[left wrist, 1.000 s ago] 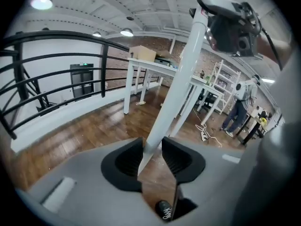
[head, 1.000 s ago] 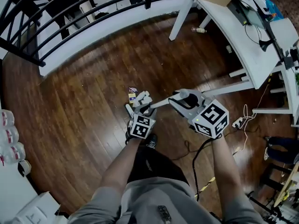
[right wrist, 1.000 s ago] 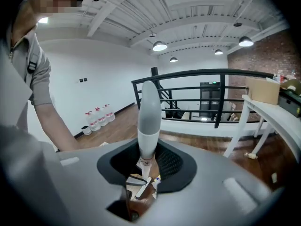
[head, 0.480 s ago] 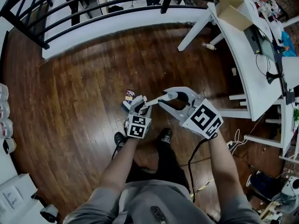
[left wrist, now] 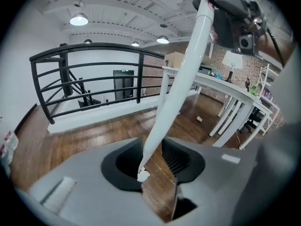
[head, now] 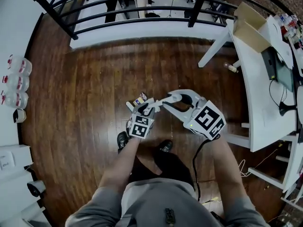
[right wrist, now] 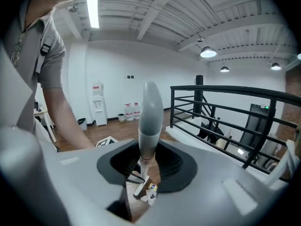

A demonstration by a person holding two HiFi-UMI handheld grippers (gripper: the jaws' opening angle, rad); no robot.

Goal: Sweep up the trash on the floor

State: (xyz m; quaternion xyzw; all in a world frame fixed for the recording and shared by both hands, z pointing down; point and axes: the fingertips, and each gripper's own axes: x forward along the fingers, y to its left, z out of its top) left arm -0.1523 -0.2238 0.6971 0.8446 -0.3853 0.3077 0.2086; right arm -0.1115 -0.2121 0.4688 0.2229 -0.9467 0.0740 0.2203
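On the dark wooden floor (head: 85,108), just ahead of the person's shoes (head: 122,140), lies the trash (head: 139,100): one small heap of scraps, at least three pieces, though an exact count cannot be made. One white handle (head: 163,100) joins the two grippers. The left gripper (head: 147,109) pinches it between its jaws at the lower end, and the right gripper (head: 173,98) pinches it farther up, near a grey rounded cap (right wrist: 150,105) that projects past its jaws. The handle's long axis runs from the left gripper, beside the heap, obliquely up and across to the right gripper. The heap therefore lies just beyond the left jaws, on the side toward the railing (head: 142,8), and the left hand is the nearer of the two. In the right gripper view, the gap below the jaws shows the scraps (right wrist: 146,194) touching what appears to be a narrow sweeping head. A single stray item (head: 230,67) rests well apart, beside a table leg (head: 215,46). Judged from this layout, the coming stroke must draw the head through the heap.
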